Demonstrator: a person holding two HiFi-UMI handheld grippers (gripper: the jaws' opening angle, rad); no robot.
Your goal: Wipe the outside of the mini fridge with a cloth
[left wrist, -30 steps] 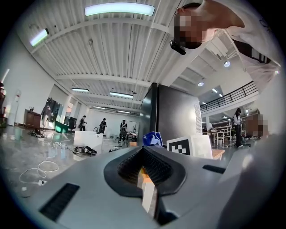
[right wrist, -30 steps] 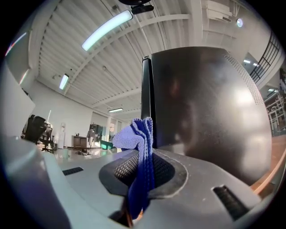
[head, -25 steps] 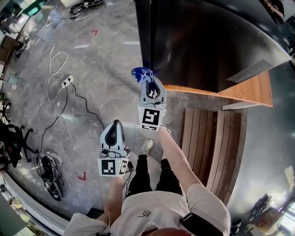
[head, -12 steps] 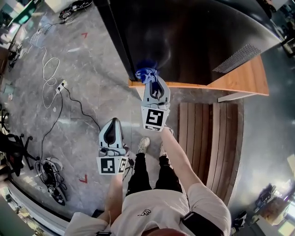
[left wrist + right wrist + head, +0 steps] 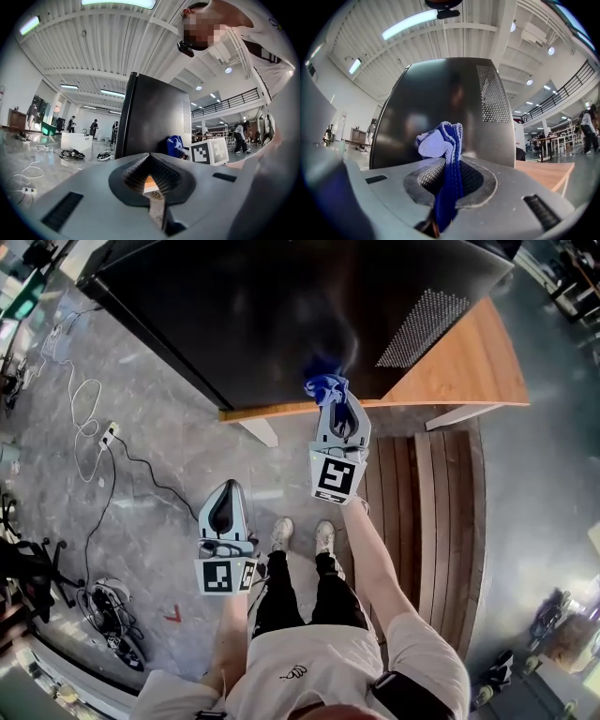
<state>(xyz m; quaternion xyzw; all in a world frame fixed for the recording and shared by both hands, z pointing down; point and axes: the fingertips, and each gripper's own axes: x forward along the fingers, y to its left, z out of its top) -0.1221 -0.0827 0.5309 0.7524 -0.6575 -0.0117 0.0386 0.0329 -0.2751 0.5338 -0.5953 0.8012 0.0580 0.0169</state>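
**Holding the cloth up to the mini fridge**

My right gripper (image 5: 332, 405) is clamped on the blue cloth (image 5: 324, 388). In the right gripper view the fabric runs down between the two jaws, and a bunched fold stands up above them. That bunched end sits right at the black mini fridge (image 5: 281, 315), low on its dark glossy side and close to the bottom edge. I cannot tell whether it is pressed against the panel or just short of it. A patch of small perforations (image 5: 417, 326) marks the fridge's surface to the right of the cloth.

The fridge stands on a wooden counter (image 5: 473, 367). The counter's bare top shows to the right of the fridge, and its front edge runs just under the cloth.

My left gripper (image 5: 228, 491) hangs well apart from the fridge, below and left of it, over the grey floor (image 5: 169, 456). Its jaws are pressed together with nothing between them. The left gripper view looks across at the fridge, with the cloth and my other gripper's marker cube (image 5: 208, 152) at its lower right.

Slatted wooden boards (image 5: 422, 512) lie on the floor below the fridge's right end. A white cable (image 5: 80, 395) trails over the floor to the fridge's left.
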